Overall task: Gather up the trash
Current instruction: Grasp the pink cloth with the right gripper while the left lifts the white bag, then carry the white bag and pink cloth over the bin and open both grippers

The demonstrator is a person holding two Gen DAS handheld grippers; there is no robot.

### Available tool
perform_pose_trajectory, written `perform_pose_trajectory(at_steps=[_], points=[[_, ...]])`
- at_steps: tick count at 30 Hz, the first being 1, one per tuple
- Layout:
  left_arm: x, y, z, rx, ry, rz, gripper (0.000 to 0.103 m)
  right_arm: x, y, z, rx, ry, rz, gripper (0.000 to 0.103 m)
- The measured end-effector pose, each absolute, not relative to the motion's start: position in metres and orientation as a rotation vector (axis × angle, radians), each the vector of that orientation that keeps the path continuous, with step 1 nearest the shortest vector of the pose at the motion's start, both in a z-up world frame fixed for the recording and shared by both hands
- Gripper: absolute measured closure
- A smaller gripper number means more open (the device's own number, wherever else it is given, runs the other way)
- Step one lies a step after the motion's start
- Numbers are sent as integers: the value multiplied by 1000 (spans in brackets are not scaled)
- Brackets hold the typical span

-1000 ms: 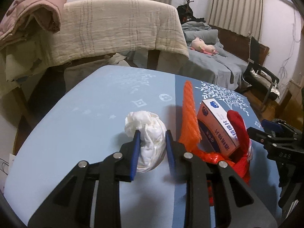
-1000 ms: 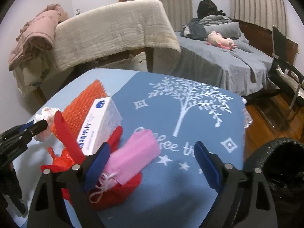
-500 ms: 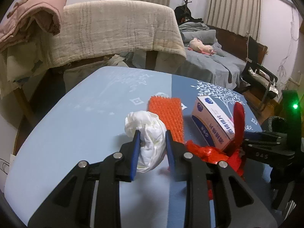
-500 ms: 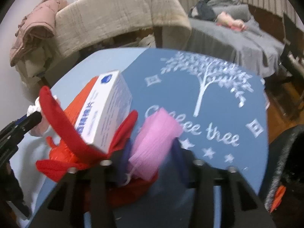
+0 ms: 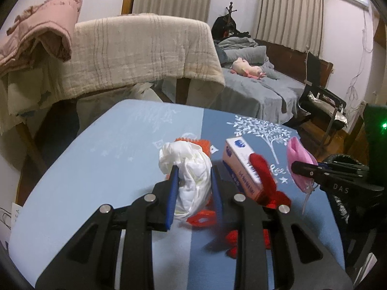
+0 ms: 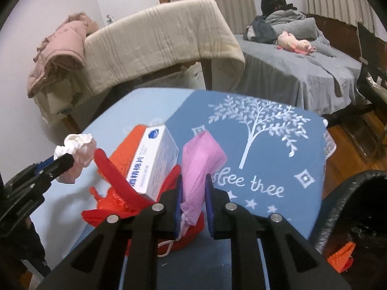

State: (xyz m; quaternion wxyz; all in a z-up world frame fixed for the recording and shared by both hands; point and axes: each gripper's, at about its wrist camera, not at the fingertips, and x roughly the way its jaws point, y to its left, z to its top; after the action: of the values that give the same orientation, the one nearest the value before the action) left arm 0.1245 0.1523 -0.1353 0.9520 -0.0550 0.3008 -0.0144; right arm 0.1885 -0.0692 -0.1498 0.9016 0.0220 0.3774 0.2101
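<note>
My left gripper [image 5: 193,188] is shut on a crumpled white tissue wad [image 5: 188,169] and holds it above the blue table [image 5: 101,169]; the wad also shows in the right wrist view [image 6: 77,149]. My right gripper [image 6: 193,193] is shut on a pink face mask [image 6: 200,159], lifted off the table; the mask also shows in the left wrist view [image 5: 300,162]. A white and blue box [image 6: 154,159] rests in a red plastic bag [image 6: 113,200] with an orange mesh piece [image 6: 128,149] beside it.
A black trash bin [image 6: 358,212] stands at the table's right edge with an orange scrap [image 6: 341,258] inside. Behind the table are a chair draped with a beige blanket [image 5: 135,53], a pink coat [image 5: 36,38] and a grey bed [image 5: 261,89].
My right gripper has shut on the pink mask and lifted it off the red bag. My left gripper has risen a little with the tissue wad.
</note>
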Motion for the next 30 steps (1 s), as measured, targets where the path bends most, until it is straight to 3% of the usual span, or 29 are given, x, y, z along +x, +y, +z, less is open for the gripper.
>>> perform_pose_trajectory(at_steps=[30], points=[[74,47,-86,-61,537,-231,78,112,-152,-96,86,669,382,86]])
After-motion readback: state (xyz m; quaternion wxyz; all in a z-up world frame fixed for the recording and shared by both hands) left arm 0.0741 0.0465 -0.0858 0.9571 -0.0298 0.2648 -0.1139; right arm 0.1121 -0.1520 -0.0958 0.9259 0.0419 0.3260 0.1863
